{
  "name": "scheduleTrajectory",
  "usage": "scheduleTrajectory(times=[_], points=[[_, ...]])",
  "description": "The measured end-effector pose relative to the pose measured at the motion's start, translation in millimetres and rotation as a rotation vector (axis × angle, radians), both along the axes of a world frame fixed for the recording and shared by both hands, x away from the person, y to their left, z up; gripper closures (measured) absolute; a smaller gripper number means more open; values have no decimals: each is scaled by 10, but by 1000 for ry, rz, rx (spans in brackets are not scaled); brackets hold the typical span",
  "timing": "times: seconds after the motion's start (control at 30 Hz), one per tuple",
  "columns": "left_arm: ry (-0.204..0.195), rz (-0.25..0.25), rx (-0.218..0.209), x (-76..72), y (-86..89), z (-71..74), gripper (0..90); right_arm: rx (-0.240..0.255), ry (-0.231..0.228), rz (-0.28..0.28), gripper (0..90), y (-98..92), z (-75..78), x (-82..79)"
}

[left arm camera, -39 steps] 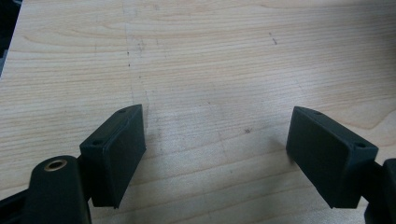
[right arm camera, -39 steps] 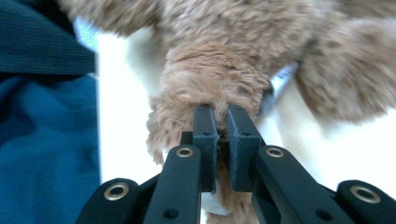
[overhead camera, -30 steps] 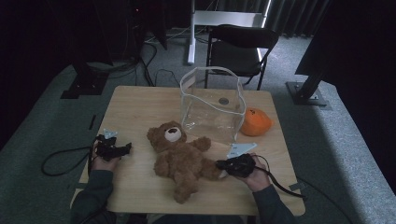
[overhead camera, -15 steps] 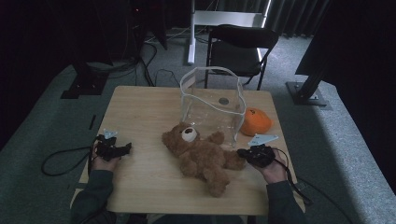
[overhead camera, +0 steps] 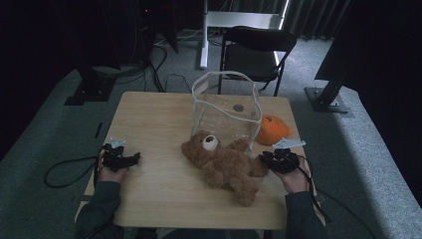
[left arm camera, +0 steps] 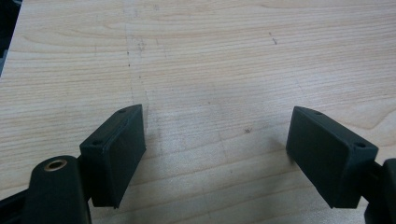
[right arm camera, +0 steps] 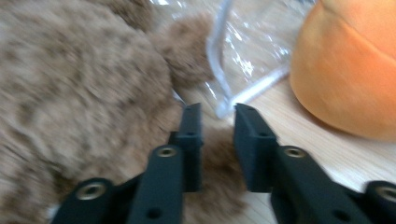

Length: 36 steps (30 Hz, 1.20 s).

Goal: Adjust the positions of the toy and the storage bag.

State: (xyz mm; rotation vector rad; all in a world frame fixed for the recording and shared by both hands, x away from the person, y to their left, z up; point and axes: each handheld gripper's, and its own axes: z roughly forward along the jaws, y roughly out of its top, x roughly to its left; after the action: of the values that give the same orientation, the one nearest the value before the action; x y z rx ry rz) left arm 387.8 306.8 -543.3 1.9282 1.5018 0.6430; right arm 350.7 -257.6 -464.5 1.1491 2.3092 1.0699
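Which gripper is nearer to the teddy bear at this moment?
The right gripper. It sits right at the teddy bear, jaws slightly apart with brown fur showing between them. The left gripper rests near the table's opposite edge, well clear of the bear, jaws wide open.

left tool (overhead camera: 130, 160) rests wide open; right tool (right arm camera: 218, 116) has just been opening, jaws narrowly parted.

Dim high view with dark surroundings; the gripper views are brighter, the right one motion-blurred.
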Motion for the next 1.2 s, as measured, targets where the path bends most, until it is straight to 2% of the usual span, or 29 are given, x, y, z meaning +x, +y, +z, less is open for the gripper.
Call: scheduleTrajectory(times=[0.13, 0.27, 0.37, 0.47, 0.53, 0.77, 0.97, 1.07, 1.2], points=[[0, 1, 0, -1, -1, 0, 202, 9, -26, 6, 564, 133, 52, -23], [0, 3, -1, -2, -3, 0, 203, 15, -53, -16, 557, 179, 76, -1], [-1, 5, 1, -1, -1, 3, 203, 30, -57, -31, 558, 155, 78, 19], [7, 14, 3, -1, 15, 27, 263, 60, -71, -66, 563, 90, 74, 63], [9, -4, -21, -6, 6, 57, 353, 79, -82, -71, 563, 69, 77, 75], [-6, -73, -1, 18, -182, 156, 366, 114, -92, -94, 562, 20, 100, 132], [9, -120, -34, 89, -270, 210, 396, 122, -95, -94, 563, 20, 115, 185], [-3, -142, -59, 163, -321, 287, 399, 124, -104, -86, 569, 48, 130, 209], [-29, -165, -66, 243, -374, 389, 398, 130, -104, -82, 558, 68, 140, 233]])
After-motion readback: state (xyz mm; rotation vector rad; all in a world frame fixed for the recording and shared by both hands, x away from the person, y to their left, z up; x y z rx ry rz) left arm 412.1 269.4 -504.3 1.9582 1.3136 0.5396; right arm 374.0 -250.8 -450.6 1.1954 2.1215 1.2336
